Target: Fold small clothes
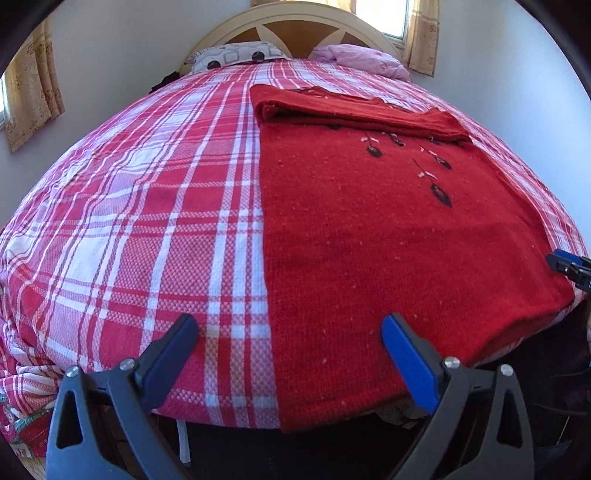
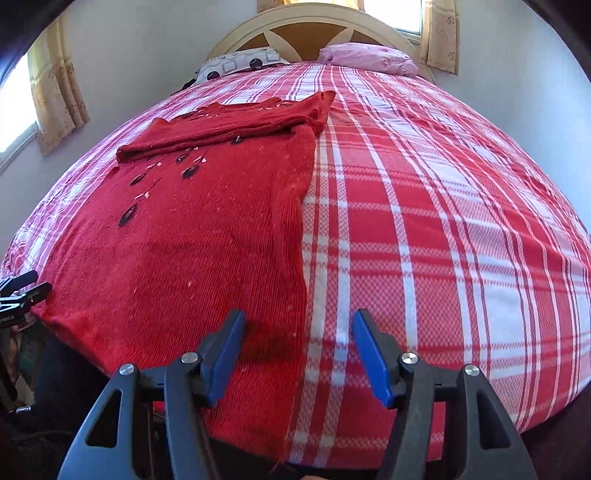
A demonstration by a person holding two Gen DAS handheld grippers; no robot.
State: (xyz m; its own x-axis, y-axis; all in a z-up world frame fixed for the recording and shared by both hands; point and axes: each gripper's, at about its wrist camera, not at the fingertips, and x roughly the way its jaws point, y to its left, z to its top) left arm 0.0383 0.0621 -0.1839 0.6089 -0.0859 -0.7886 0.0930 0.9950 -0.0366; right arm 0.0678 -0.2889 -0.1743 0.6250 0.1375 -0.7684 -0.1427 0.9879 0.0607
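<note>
A red knitted sweater (image 1: pixel 388 229) with dark leaf embroidery lies flat on the red-and-white plaid bedspread (image 1: pixel 147 221), its sleeves folded across the top (image 1: pixel 351 107). My left gripper (image 1: pixel 291 328) hovers open over the sweater's near left hem corner, straddling its left edge, with nothing between the pads. In the right wrist view the same sweater (image 2: pixel 184 240) fills the left half. My right gripper (image 2: pixel 297 325) stands open above the near right hem corner, straddling the right edge. Each gripper shows at the other view's border: the right gripper (image 1: pixel 570 267), the left gripper (image 2: pixel 26 288).
A patterned grey pillow (image 1: pixel 236 55) and a pink pillow (image 1: pixel 362 59) lie against the cream headboard (image 1: pixel 314 22). Curtained windows flank the bed. The bed's near edge drops off just below both grippers. Bare plaid bedspread (image 2: pixel 443 221) spreads to either side of the sweater.
</note>
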